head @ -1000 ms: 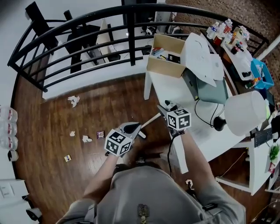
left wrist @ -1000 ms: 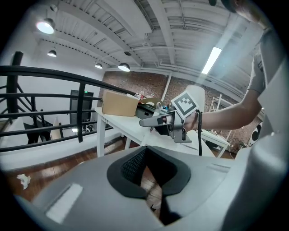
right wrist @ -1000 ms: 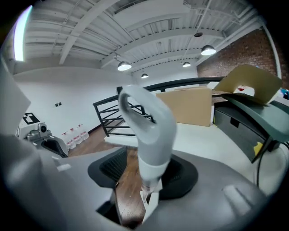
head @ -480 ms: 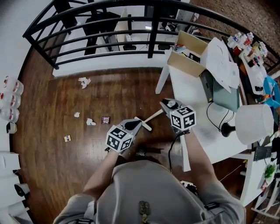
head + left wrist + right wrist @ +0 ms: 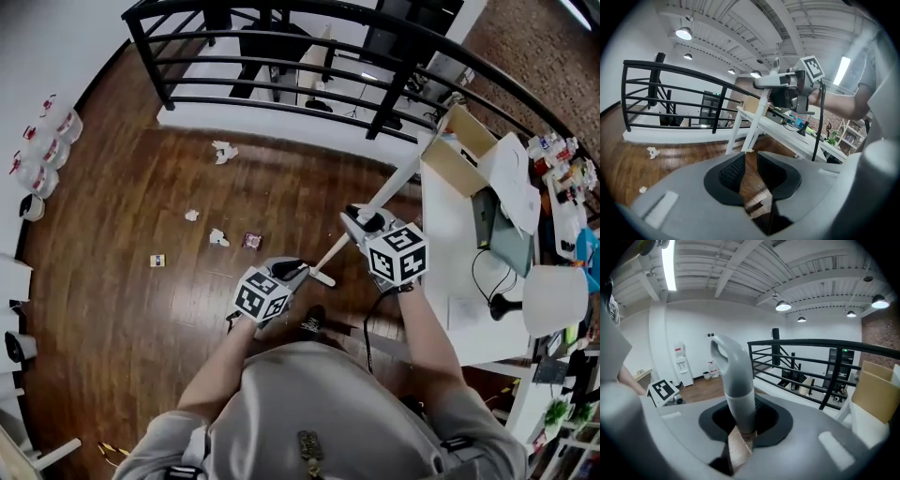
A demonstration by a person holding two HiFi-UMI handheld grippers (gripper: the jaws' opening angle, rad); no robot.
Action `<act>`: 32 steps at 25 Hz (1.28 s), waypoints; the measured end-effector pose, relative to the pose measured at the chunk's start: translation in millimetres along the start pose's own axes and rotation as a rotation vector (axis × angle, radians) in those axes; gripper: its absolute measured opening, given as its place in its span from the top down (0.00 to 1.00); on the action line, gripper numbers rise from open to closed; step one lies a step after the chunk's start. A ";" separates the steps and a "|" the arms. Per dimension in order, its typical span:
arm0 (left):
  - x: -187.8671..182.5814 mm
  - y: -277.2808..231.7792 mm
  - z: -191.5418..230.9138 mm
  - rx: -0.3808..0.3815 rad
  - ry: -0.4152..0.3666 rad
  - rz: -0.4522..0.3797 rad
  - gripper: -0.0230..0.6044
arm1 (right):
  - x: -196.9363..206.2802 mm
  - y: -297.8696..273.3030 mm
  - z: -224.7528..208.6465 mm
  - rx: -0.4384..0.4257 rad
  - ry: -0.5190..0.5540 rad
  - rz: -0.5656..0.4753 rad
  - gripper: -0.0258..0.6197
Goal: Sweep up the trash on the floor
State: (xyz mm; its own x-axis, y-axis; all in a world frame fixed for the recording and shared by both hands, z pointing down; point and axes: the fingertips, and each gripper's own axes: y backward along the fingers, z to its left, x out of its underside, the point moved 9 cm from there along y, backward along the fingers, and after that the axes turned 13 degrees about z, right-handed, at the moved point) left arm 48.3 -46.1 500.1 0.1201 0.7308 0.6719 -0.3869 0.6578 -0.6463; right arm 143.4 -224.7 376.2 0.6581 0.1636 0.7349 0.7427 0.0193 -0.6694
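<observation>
Blk railing [image 5: 281,56] spans the far side. White table [image 5: 445,253] at right w/ open cardboard box [image 5: 457,150] on far end, white-shade lamp [image 5: 553,300] nearer. Water jugs [image 5: 58,127] far left.

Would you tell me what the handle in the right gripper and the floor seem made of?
The handle: likely a pale wood shaft, capped in smooth matte grey plastic with a moulded hanging loop. The floor: probably dark varnished wood or laminate; plank seams, grain and sheen show.
</observation>
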 end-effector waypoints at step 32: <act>237.4 310.3 255.0 -0.504 0.359 -0.108 0.75 | -213.4 -269.7 426.5 -0.629 0.237 0.045 0.87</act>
State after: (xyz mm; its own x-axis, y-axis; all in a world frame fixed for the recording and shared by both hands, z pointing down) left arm -276.4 285.0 551.3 0.4679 0.6139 0.6358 0.1124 0.6722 -0.7318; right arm -250.1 155.8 353.6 0.6465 -0.0714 0.7596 0.5973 -0.5721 -0.5621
